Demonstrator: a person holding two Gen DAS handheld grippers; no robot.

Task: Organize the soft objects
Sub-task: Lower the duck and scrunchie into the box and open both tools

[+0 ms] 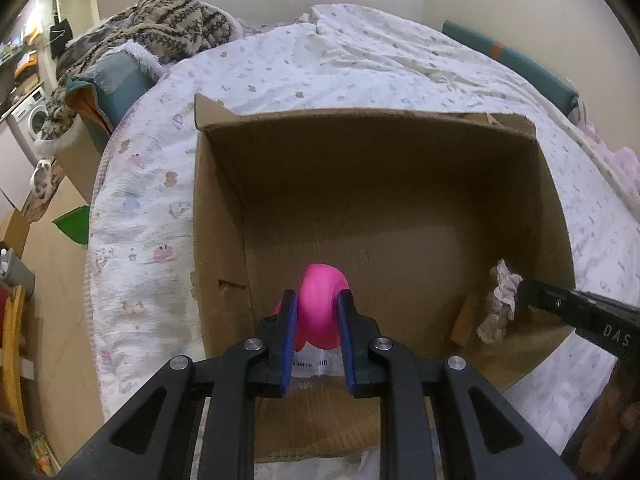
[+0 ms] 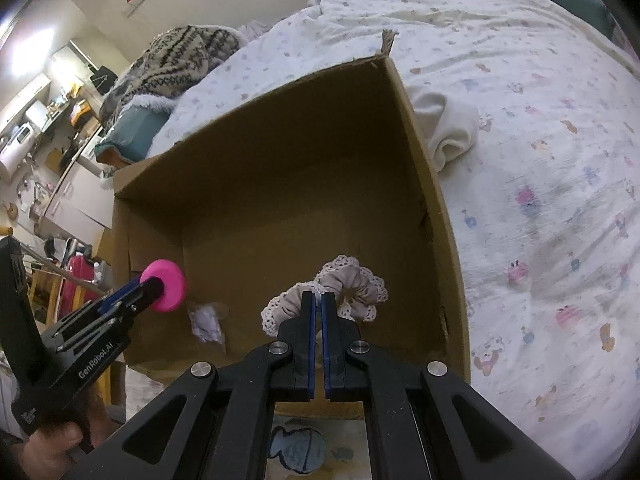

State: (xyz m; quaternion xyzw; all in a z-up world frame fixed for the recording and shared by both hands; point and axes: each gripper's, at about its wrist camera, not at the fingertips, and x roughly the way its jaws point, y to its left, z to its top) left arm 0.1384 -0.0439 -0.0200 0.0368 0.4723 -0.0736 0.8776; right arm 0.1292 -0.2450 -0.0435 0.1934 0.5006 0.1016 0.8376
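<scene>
Pink toy [image 1: 320,308]: a smooth, rounded soft piece, pinched between the blue pads of the left gripper [image 1: 318,300] and held over the near-left part of the cardboard box [image 1: 360,160]; in the right wrist view it reads as a disc-like form [image 2: 168,286] at the gripper's tip, above the box floor.
Left gripper: jaws part-closed, squeezing the toy at its waist; the grip looks firm, though how much of the toy sits behind the pads is hidden.
Scrunchie [image 2: 352,284]: beige fabric with a lace edge, caught in the right gripper [image 2: 318,300], whose jaws are nearly together with only a thin slit between; it hangs inside the box on the right side [image 1: 500,300].
Right gripper: clamped on a thin fold of the scrunchie, most of the loop dangling free beyond the tips.
Box contents: a small pale crumpled item [image 2: 206,322] lies on the floor near the left wall; a paper label [image 1: 312,362] shows below the toy.
Surroundings: the box rests on a printed bedspread [image 1: 360,60]; a cream cloth [image 2: 448,128] lies just outside its right wall.
Risk, toy: smooth and springy, so it could squirt out sideways on release and bounce over the low near edge.
Risk, scrunchie: lace may snag on a pad and fail to drop when the jaws open.
Risk, box: light cardboard on soft bedding; a nudge from either gripper could tip or slide it.
</scene>
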